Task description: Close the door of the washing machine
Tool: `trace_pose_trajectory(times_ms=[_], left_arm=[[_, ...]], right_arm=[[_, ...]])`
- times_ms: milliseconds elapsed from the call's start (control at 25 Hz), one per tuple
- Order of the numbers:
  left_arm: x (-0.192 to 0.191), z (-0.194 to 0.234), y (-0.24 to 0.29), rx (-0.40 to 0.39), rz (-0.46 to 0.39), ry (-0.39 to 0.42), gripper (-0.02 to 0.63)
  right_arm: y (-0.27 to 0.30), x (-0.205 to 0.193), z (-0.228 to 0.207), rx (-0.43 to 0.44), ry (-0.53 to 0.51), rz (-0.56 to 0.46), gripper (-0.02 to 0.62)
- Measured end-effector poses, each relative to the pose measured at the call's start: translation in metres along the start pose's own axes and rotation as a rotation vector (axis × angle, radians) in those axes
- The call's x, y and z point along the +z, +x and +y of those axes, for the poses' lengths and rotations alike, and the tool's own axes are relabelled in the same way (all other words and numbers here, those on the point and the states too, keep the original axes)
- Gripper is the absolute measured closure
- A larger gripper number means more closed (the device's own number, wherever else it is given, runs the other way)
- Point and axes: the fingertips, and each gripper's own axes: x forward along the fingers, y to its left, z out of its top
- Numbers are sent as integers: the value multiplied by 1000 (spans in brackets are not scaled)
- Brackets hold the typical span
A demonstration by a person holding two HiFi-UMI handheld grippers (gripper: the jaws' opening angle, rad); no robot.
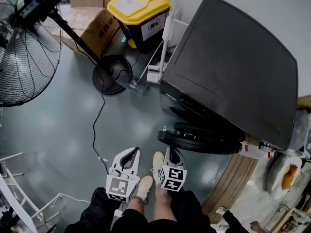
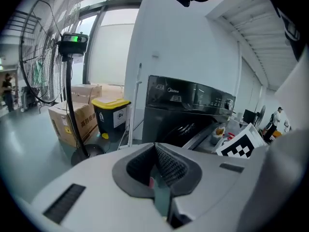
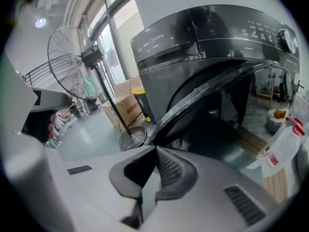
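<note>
Counting first: how many of each?

One washing machine with one door, one left gripper, one right gripper, one standing fan, one yellow-lidded bin, and two cardboard boxes that I can make out.

What is hidden or cut off?

The door stands open off the machine's front and covers the drum opening from above. The fan runs off the left edge, the boxes off the top. The clutter at the lower right is too jumbled to name.

And the jaws?

Both pairs are pressed together with nothing between them. The door lies ahead and to the right of the left gripper. Its dark rim sits just beyond the right gripper's tips; whether they touch, I cannot tell.
</note>
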Motion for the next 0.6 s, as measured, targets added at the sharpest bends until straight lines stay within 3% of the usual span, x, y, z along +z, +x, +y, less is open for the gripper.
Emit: trace_pose_trajectory(times_ms=[600], left_arm=[[8,28,50,15,9,-30,582]], right_arm=[[54,57,-22,-17,-62,-49,578]])
